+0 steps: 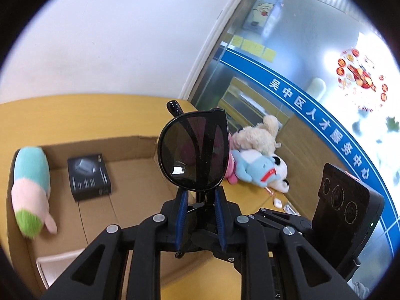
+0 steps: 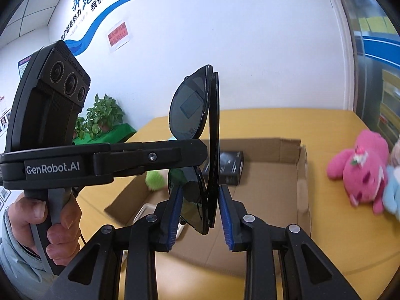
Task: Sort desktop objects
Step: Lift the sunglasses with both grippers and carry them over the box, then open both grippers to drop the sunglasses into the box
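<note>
Sunglasses [image 1: 193, 150] upright btwn both grippers' [image 2: 198, 215] pads; clamped.

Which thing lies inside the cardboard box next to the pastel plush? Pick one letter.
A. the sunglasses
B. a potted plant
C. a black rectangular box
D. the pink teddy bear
C: the black rectangular box lies on the floor of the cardboard box beside the pastel plush, while the sunglasses are up between both tongs.

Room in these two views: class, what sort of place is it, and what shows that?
Probably an office or public service centre: a glass partition with a blue lettered band, notices on the white wall, and a potted plant beside a yellow desk.
</note>
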Demonstrator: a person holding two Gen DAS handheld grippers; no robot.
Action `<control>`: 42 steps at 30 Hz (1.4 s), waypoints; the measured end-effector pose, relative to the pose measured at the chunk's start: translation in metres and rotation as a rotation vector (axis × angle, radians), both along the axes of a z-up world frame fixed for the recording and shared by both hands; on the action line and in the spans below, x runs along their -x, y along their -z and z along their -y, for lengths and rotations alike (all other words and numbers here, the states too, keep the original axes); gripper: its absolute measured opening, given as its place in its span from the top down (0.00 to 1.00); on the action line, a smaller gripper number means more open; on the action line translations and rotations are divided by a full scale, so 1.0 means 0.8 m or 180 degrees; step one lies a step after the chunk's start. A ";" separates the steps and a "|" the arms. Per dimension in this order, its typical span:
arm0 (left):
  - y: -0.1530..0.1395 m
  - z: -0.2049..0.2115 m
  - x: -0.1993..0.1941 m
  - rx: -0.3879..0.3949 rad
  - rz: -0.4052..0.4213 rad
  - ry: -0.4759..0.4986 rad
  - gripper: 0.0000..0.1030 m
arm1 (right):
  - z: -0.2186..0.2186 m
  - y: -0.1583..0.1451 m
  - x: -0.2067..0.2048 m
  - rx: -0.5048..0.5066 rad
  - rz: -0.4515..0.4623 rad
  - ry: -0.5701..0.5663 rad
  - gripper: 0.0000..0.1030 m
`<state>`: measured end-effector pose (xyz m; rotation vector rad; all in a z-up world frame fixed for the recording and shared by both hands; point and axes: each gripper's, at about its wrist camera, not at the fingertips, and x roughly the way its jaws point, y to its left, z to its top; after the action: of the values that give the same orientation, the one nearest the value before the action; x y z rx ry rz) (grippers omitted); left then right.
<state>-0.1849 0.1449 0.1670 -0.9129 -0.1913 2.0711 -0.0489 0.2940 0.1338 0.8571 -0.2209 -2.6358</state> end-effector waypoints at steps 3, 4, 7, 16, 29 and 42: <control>0.001 -0.010 0.036 0.0019 0.0036 0.0006 0.81 | -0.008 -0.002 0.045 0.0000 0.0056 -0.0002 0.73; 0.003 -0.014 0.050 0.0026 0.0062 0.0009 0.81 | -0.011 -0.001 0.062 0.0004 0.0093 -0.0006 0.73; 0.017 -0.029 0.091 0.0060 0.0190 0.0027 0.81 | -0.020 0.010 0.106 0.0008 0.0205 -0.0012 0.73; 0.140 -0.070 0.211 0.0087 0.0915 0.0028 0.81 | -0.063 0.109 0.230 0.0130 0.0883 0.0063 0.73; 0.267 -0.107 0.271 0.0207 0.1872 -0.0030 0.78 | -0.085 0.223 0.299 0.0060 0.1864 0.0531 0.79; 0.147 -0.079 0.211 0.0462 0.1059 -0.0124 0.63 | -0.066 0.171 0.255 -0.0181 0.1415 0.0561 0.54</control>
<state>-0.3534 0.2085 0.0496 -1.3515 -0.2376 1.9765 -0.2529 0.3469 -0.0034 1.5007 -0.3486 -2.5821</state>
